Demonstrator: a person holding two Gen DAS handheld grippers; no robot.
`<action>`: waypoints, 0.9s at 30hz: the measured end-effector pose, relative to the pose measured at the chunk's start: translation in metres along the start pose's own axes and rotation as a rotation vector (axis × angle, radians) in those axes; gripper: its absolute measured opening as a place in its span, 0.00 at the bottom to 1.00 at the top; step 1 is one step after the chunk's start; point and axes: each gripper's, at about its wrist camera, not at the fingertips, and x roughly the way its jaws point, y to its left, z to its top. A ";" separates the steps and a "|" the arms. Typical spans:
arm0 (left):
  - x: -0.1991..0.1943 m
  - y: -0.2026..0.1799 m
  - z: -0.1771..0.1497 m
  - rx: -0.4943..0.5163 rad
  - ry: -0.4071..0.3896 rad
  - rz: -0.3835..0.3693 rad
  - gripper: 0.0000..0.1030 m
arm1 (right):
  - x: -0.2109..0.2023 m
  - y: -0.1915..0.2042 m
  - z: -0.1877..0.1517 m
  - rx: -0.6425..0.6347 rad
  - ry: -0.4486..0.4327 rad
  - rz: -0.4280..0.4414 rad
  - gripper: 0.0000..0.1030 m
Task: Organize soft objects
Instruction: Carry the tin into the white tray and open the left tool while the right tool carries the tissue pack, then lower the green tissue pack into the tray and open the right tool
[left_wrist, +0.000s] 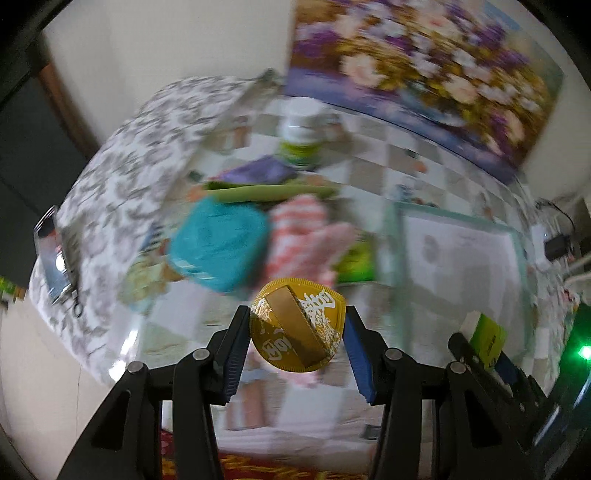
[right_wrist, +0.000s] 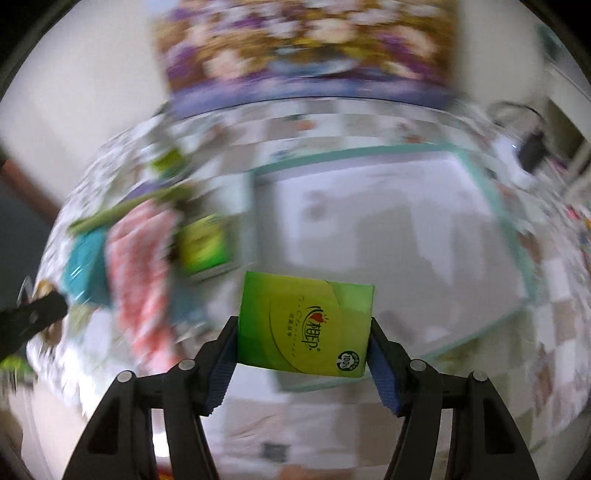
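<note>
My left gripper (left_wrist: 296, 311) is shut on a round gold foil disc (left_wrist: 299, 328) with white lettering, held up above the table. My right gripper (right_wrist: 303, 321) has its jaws closing on a green tissue pack (right_wrist: 304, 325), and both pads press its sides; the pack also shows at the right of the left wrist view (left_wrist: 487, 332). Beyond them, blurred, lie a teal cloth (left_wrist: 221, 247), a pink-and-white striped cloth (left_wrist: 303, 236) and a second green pack (right_wrist: 203, 243). A white tray with a teal rim (right_wrist: 351, 153) sits to the right.
A white bottle with a green label (left_wrist: 301, 136) stands at the back beside a purple cloth (left_wrist: 258, 171) and a green strip (left_wrist: 269, 192). A flower picture (left_wrist: 424, 66) leans on the wall. A grey-patterned cover (left_wrist: 147, 147) lies left; the tabletop is checked glass.
</note>
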 end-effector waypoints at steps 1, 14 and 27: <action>0.003 -0.013 0.000 0.025 -0.002 -0.007 0.50 | 0.002 -0.010 0.002 0.027 0.000 -0.018 0.65; 0.049 -0.134 -0.018 0.271 0.024 -0.080 0.50 | 0.033 -0.121 0.014 0.280 -0.011 -0.185 0.66; 0.051 -0.135 -0.017 0.295 -0.021 -0.115 0.80 | 0.034 -0.138 0.013 0.314 -0.016 -0.233 0.76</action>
